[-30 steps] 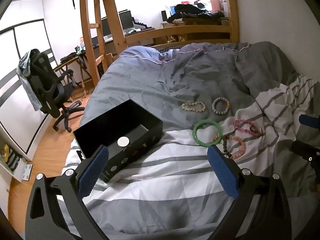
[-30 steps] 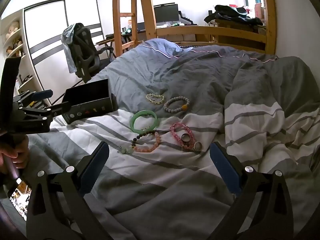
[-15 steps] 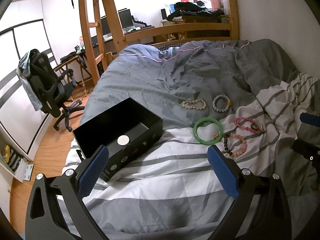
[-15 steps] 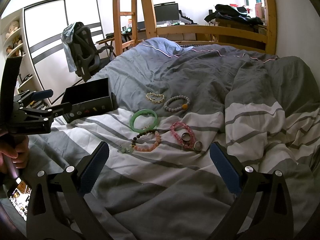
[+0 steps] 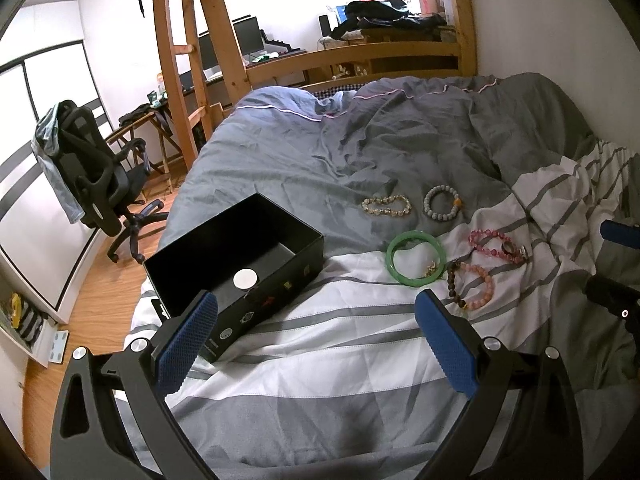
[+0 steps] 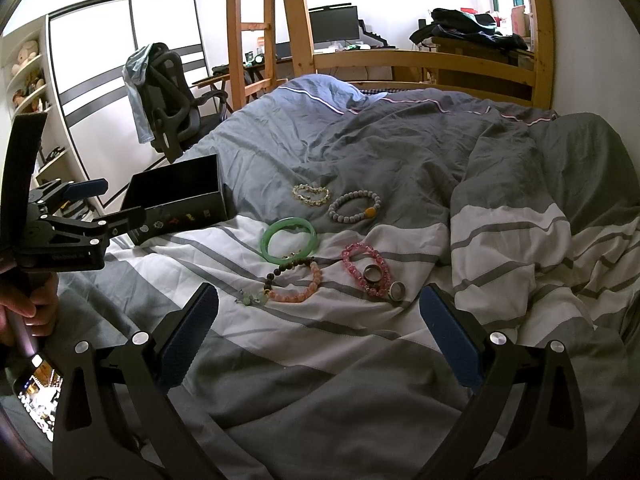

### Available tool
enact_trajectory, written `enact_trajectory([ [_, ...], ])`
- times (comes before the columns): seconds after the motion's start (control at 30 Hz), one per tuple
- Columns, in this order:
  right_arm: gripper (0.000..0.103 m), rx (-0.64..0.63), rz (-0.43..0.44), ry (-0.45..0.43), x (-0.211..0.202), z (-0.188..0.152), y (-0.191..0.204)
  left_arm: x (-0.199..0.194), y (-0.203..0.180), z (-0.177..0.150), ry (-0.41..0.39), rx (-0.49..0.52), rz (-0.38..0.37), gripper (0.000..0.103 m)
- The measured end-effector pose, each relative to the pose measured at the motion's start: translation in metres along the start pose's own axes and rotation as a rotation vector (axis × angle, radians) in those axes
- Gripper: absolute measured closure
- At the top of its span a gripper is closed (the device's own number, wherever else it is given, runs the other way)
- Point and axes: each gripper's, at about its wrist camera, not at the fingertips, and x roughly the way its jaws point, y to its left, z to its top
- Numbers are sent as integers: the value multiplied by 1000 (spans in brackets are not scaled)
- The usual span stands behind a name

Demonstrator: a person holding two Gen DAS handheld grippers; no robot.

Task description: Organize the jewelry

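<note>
Far to the left of the right gripper (image 6: 318, 336), the left gripper (image 5: 316, 334) hangs over the striped duvet (image 5: 340, 352) with its blue pads spread wide and nothing between them. Just ahead of its left pad sits the open black box (image 5: 236, 256), which looks empty apart from a pale round disc on its floor. Ahead and to the right of the left gripper lie the pieces to be put away: a gold bead bracelet (image 5: 386, 205) and a grey bead bracelet (image 5: 442, 203) farthest off on the grey cover, then the green bangle (image 5: 416, 258), with a brown-and-peach bead bracelet (image 5: 472, 286) touching it and a pink bead bracelet (image 5: 494, 242) beyond. The right gripper, also wide apart and holding nothing, faces the same cluster straight on; two rings (image 6: 384, 282) rest on the pink bracelet just ahead of its right pad. Nothing appears to be in the box yet, so the first pick is probably still to come. The bangle seems the easiest start: come down with one pad inside the hoop and one outside, close on the rim, and lift clear of the beads touching it so they are not dragged along the soft, wrinkled cloth.
</note>
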Motion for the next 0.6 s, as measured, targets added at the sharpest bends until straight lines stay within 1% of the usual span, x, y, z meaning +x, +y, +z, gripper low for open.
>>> enact_trajectory([
  [0.6,4,-1,-1,2,0,0,1,1,-2,0,2,3,0,6],
])
